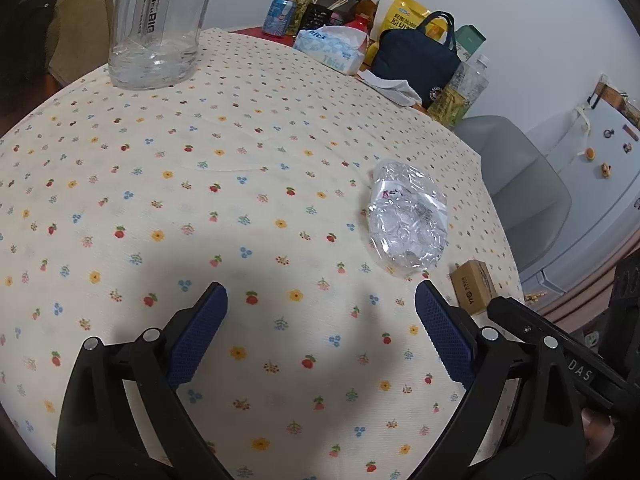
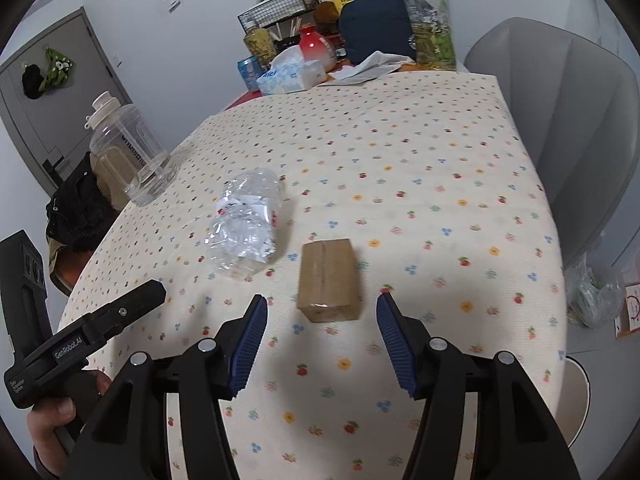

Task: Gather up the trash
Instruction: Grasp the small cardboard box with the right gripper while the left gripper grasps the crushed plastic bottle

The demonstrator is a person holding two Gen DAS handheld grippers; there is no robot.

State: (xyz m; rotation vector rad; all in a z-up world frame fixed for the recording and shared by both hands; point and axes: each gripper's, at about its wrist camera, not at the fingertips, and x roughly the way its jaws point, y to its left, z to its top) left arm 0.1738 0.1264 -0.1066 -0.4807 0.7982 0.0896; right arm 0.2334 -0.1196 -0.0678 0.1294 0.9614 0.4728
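Note:
A crushed clear plastic bottle [image 1: 406, 222] [image 2: 246, 226] lies on the flowered tablecloth [image 1: 240, 160] [image 2: 420, 160]. Next to it sits a small brown cardboard box [image 1: 474, 288] [image 2: 329, 280]. My left gripper [image 1: 320, 300] is open over bare cloth, with the bottle ahead and to its right. My right gripper [image 2: 322, 312] is open just short of the box, which lies in line with the gap between its blue pads; nothing is touched. The left gripper's black body [image 2: 100, 328] and the hand holding it show at the lower left of the right wrist view.
A big clear water jug [image 1: 160, 24] [image 2: 132, 152] stands at the table's left edge. At the far end are a tissue pack [image 1: 332, 50] [image 2: 292, 74], a navy bag [image 1: 420, 60] [image 2: 376, 20], bottles and a wire basket. A grey chair [image 1: 520, 176] [image 2: 560, 120] stands on the right.

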